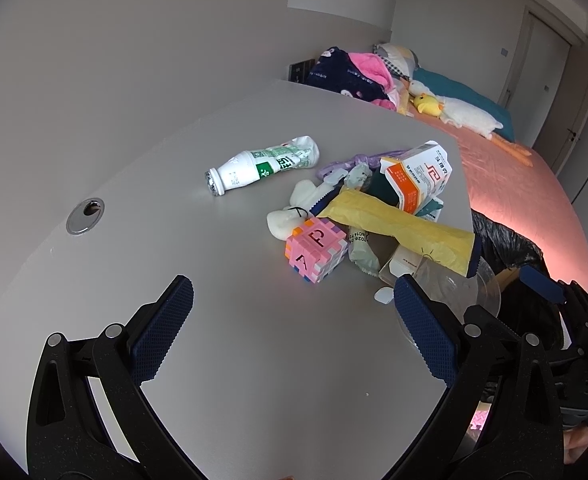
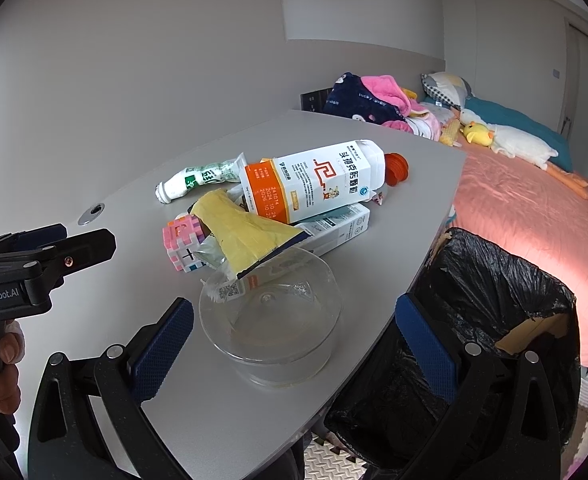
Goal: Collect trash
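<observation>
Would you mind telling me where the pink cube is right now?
The pink cube sits on the table at the left edge of the trash pile, touching the yellow packet, nearer than the white bottle.

The left gripper (image 2: pixel 50 256) body reads "GenRobot.AI". Taking the white-and-orange carton (image 2: pixel 314 184) as landmark: its orange end carries "241014", "2024 10 2…" and "2026 10 2…", and large Chinese characters run along its side, too small to transcribe surely. Left of the carton, the pink foam cube (image 1: pixel 316 250) shows "A" and "P"; the right wrist view shows a "+".
</observation>
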`<state>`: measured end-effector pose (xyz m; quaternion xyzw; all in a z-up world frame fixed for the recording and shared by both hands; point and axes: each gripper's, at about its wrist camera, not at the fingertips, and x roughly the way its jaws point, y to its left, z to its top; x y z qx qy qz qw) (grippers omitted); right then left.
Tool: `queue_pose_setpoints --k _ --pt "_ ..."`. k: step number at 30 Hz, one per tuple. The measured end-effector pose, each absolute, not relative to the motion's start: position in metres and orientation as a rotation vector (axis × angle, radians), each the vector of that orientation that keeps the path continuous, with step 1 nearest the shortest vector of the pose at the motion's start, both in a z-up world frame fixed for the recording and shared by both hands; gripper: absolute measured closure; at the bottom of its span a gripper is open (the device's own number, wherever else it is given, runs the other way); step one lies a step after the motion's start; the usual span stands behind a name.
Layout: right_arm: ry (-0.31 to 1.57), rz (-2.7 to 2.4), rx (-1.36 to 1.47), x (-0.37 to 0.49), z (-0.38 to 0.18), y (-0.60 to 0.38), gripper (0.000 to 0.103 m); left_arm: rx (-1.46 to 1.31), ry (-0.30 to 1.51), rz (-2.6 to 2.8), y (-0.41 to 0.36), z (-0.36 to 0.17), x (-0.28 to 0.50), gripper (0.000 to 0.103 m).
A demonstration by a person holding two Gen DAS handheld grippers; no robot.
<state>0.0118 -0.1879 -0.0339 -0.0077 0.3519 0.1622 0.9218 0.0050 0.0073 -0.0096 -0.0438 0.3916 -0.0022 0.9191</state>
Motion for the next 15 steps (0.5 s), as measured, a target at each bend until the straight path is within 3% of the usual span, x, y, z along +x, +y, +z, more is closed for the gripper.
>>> queue_pose_setpoints --k 15 --pt "0.719 0.404 -0.008 0.016 -0.047 -0.189 0.003 -0.203 0.867 -0.033 0.007 -0.009 0.032 0.006"
